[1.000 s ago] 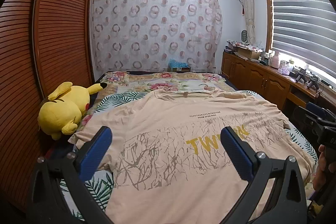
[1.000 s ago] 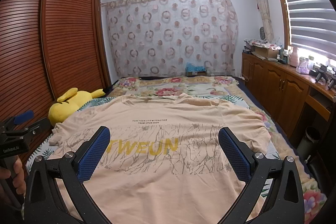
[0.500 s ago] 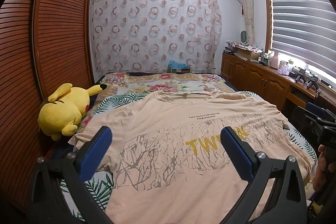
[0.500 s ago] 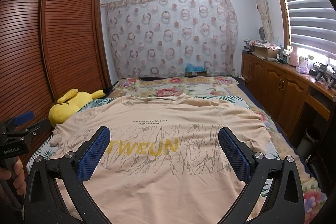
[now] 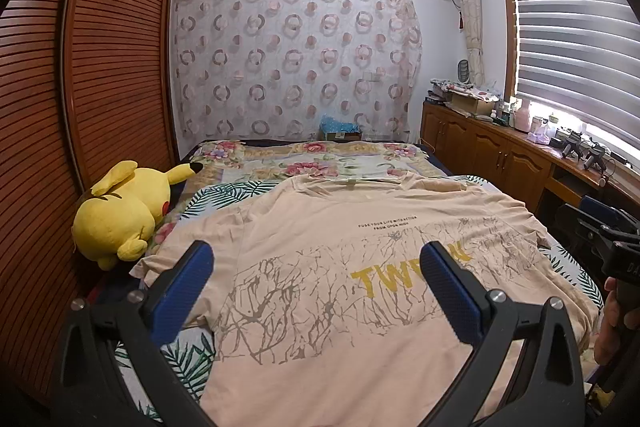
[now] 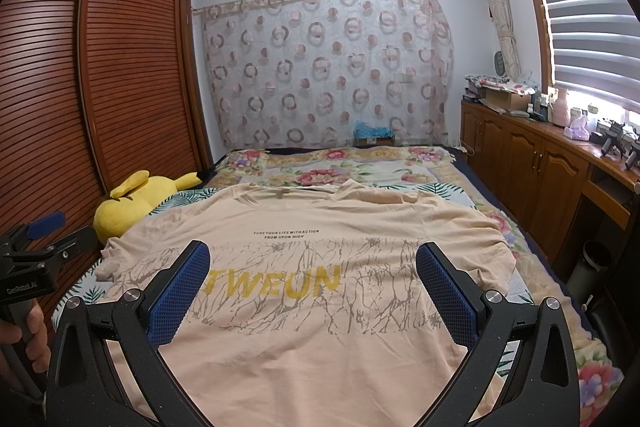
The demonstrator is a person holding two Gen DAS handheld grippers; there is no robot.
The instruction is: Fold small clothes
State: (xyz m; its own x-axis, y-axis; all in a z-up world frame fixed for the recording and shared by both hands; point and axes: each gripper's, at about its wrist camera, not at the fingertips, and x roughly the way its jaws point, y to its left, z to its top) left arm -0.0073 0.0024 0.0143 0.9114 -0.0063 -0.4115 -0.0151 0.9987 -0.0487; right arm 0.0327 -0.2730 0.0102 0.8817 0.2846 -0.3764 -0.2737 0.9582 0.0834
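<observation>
A beige shirt (image 5: 360, 267) is spread flat, print up, across the bed (image 5: 320, 159), its collar at 12 o'clock. The left gripper (image 5: 316, 267) and right gripper (image 6: 312, 267) are both held above its lower half with fingers spread wide, nothing pinched. A yellow plush (image 5: 120, 215) is seen at 9 o'clock beside the left sleeve.

The beige T-shirt (image 6: 320, 307) reads "TWEUN" in big yellow letters, with small black lines "FUSE YOUR LIFE WITH ACTION / FROM UPON HIGH" above that word, and the left gripper (image 6: 28, 267) carries white lettering too blurred to read.
</observation>
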